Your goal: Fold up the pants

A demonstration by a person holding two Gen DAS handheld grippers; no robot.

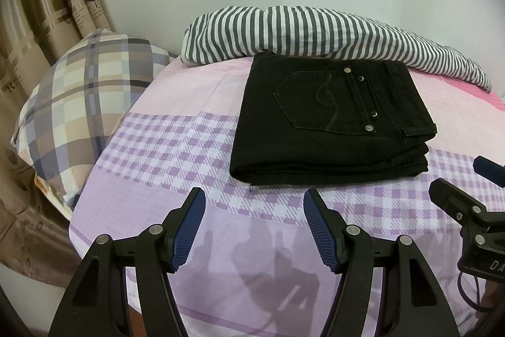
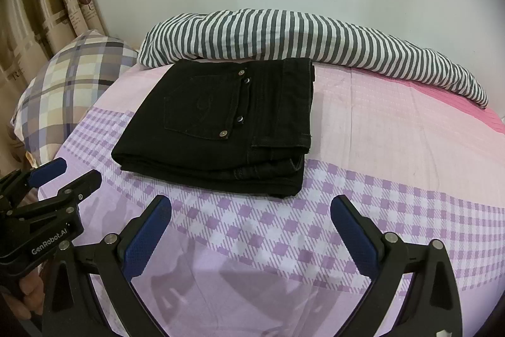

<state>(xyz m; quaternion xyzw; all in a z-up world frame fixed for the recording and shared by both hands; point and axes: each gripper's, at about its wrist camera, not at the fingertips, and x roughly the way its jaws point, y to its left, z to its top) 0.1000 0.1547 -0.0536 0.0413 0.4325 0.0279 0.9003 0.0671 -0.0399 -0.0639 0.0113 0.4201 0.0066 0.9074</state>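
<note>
Black pants (image 1: 331,119) lie folded into a compact rectangle on the bed, back pocket up; they also show in the right wrist view (image 2: 217,125). My left gripper (image 1: 254,196) is open and empty, held above the sheet just in front of the pants. My right gripper (image 2: 251,202) is open and empty, also just in front of the pants. The right gripper shows at the right edge of the left wrist view (image 1: 464,179). The left gripper shows at the left edge of the right wrist view (image 2: 72,171).
The bed has a pink and purple checked sheet (image 1: 176,153). A grey-and-white striped blanket (image 1: 315,33) lies bunched behind the pants against the white wall. A plaid pillow (image 1: 82,103) lies at the left by a beige curtain (image 1: 38,21).
</note>
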